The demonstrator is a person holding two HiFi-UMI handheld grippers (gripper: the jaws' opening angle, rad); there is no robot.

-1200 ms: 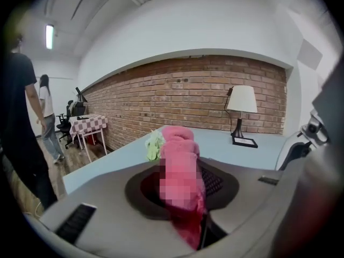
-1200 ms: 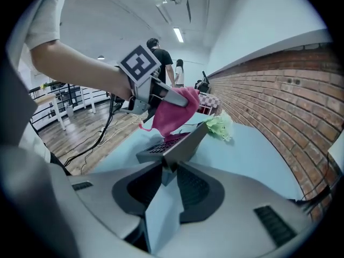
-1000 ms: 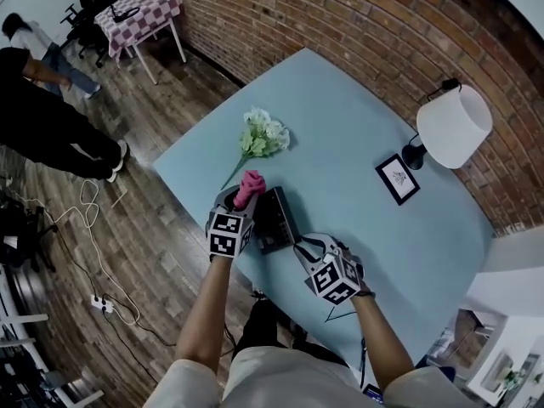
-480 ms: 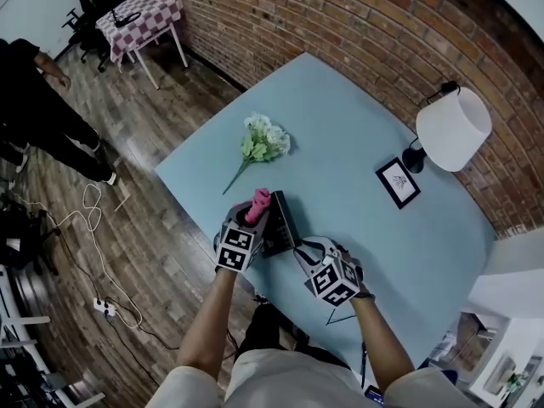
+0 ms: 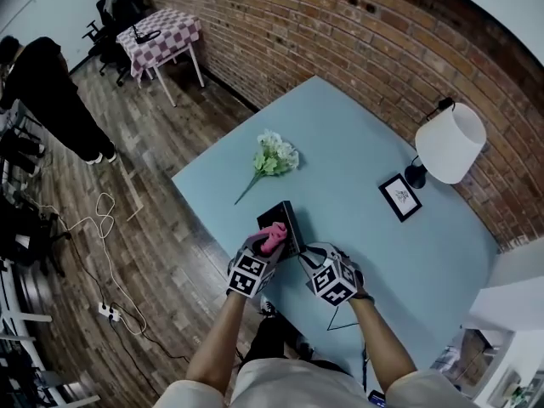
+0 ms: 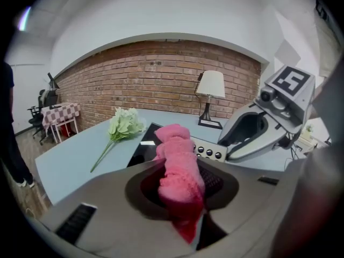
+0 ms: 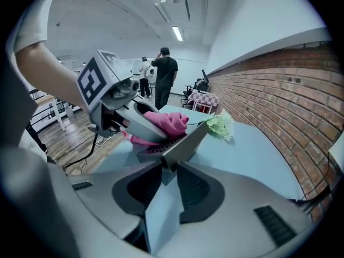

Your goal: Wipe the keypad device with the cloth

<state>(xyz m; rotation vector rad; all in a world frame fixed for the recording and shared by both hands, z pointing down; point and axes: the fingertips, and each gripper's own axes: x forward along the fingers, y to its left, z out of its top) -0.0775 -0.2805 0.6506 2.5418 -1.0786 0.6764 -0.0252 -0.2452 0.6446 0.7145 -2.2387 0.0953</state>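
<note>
Clamped in the left gripper (image 5: 263, 250), the cloth (image 5: 274, 235) has swept the keypad device (image 5: 282, 218) from 11 to 6 o'clock, likely completing one pass, as the right gripper (image 5: 308, 254) pinches it at the table (image 5: 357, 143)'s edge.

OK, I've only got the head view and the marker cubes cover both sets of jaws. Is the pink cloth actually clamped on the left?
Observer: Yes. The left gripper view shows the pink cloth pinched between the jaws of the left gripper, sticking out over the keypad device.
Operator: And the right side?
Observer: The right gripper has the device's near corner between its jaws, which appear closed on it.
Operator: Anything on the device I can't make out?
Observer: A row of round buttons runs along its edge, just right of the cloth.
</note>
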